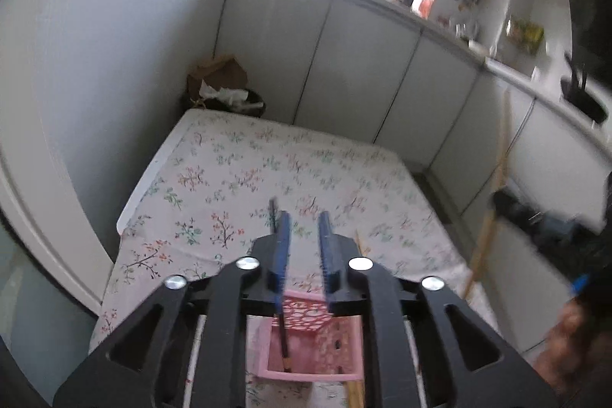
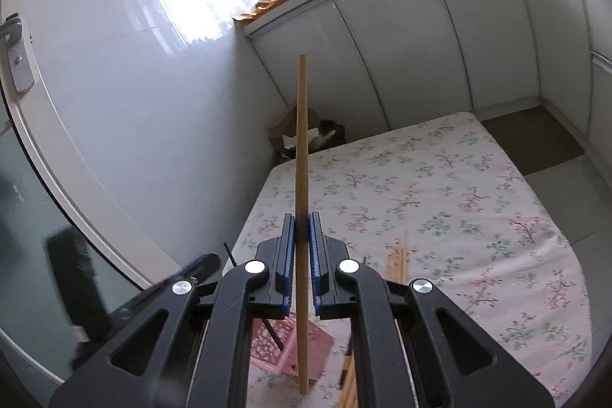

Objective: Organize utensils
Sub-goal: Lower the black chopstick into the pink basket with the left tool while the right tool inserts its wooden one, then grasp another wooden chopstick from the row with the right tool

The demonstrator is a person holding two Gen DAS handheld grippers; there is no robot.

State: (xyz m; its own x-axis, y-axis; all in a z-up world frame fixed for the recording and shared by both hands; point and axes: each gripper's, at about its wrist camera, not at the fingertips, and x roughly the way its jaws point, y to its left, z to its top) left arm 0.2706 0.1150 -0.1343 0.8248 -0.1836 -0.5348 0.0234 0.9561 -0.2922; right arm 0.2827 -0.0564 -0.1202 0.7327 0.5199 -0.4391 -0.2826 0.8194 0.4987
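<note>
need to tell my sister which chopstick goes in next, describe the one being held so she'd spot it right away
Start at the table with the floral cloth, then find the pink basket at its near edge. Above it, the right hand-held gripper clamps one pale wooden chopstick. It stands upright on its own, unlike the loose wooden chopsticks lying flat on the cloth and the dark stick leaning inside the basket.

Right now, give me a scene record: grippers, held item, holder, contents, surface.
left gripper: open, above the holder
right gripper: shut on wooden chopstick
pink holder: on the table, perforated wall
holder contents: one dark chopstick leaning inside
loose chopsticks: on the cloth, right of the holder
floral tablecloth: covers the table
</note>
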